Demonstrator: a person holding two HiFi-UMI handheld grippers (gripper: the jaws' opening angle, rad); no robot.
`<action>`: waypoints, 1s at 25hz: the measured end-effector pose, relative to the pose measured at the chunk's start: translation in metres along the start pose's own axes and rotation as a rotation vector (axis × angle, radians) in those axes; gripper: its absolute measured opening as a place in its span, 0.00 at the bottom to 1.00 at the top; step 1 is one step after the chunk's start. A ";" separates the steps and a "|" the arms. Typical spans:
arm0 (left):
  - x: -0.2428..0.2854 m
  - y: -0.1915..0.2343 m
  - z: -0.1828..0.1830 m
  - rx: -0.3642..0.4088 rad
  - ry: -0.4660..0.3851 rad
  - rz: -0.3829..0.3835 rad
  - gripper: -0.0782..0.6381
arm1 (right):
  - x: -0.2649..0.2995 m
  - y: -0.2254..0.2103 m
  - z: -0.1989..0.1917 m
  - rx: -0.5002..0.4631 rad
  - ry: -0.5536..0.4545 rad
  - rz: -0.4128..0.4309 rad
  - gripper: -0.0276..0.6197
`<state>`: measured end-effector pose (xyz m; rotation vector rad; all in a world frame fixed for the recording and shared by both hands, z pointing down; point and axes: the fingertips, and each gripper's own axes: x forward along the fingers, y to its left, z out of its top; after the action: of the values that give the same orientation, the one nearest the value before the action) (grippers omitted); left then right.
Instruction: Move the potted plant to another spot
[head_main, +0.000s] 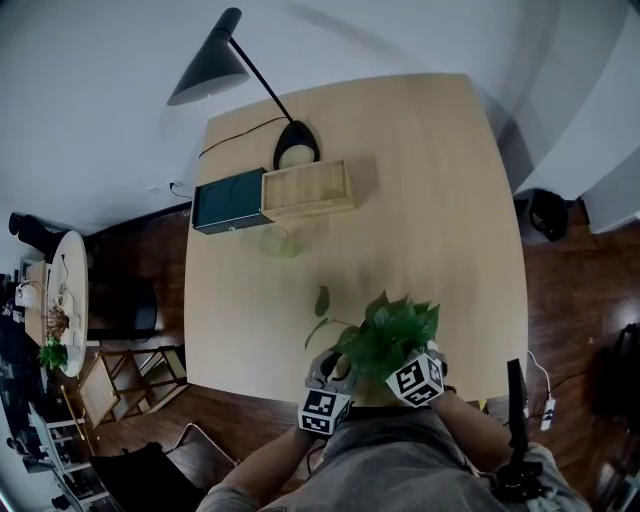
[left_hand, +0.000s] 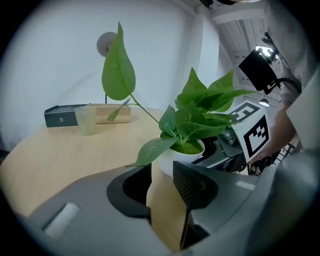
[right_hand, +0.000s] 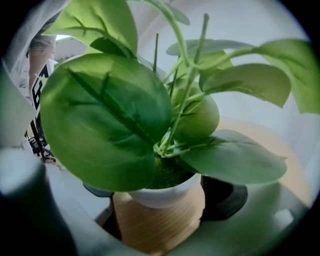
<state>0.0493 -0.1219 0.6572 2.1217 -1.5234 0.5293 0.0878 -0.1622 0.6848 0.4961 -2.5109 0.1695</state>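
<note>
A small potted plant (head_main: 385, 335) stands on a pale wooden tabletop (head_main: 420, 200), close to the edge nearest the person, with a gripper on either side of it. The left gripper (left_hand: 162, 172) has its jaws slightly apart and holds nothing; bare wood shows in the narrow gap, and the pot sits just beyond the tips. The right gripper (right_hand: 160, 205) is spread wide, the pot standing between its jaws, and I see no firm pressure on it. The pot is round, white and smooth, probably glazed, and filled with green moss. The leaves are broad, glossy and heart-shaped, and one long thin stem leans out to the side. The risk is a slip: a smooth curved wall gives flat pads little to bite on, so the pot could twist or drop when lifted. The left gap looks too narrow for the pot, so pushing forward could nudge it off the near edge. Leaves hang low and could get pinched. Farther back sit a clear cup (head_main: 280, 240), a shallow wooden tray (head_main: 308, 188), a dark box (head_main: 228, 200) and a black lamp (head_main: 215, 65).
</note>
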 end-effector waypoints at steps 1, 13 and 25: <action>0.003 -0.002 0.000 0.004 -0.001 -0.007 0.30 | 0.000 0.001 0.000 -0.004 -0.002 0.005 0.81; 0.011 -0.001 0.004 0.006 0.007 0.000 0.35 | -0.004 -0.002 0.000 -0.013 -0.015 0.038 0.77; -0.006 0.013 0.030 0.036 -0.054 0.063 0.34 | -0.004 -0.001 0.036 -0.054 -0.057 0.071 0.77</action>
<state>0.0361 -0.1379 0.6315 2.1367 -1.6272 0.5283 0.0730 -0.1697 0.6531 0.3954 -2.5834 0.1151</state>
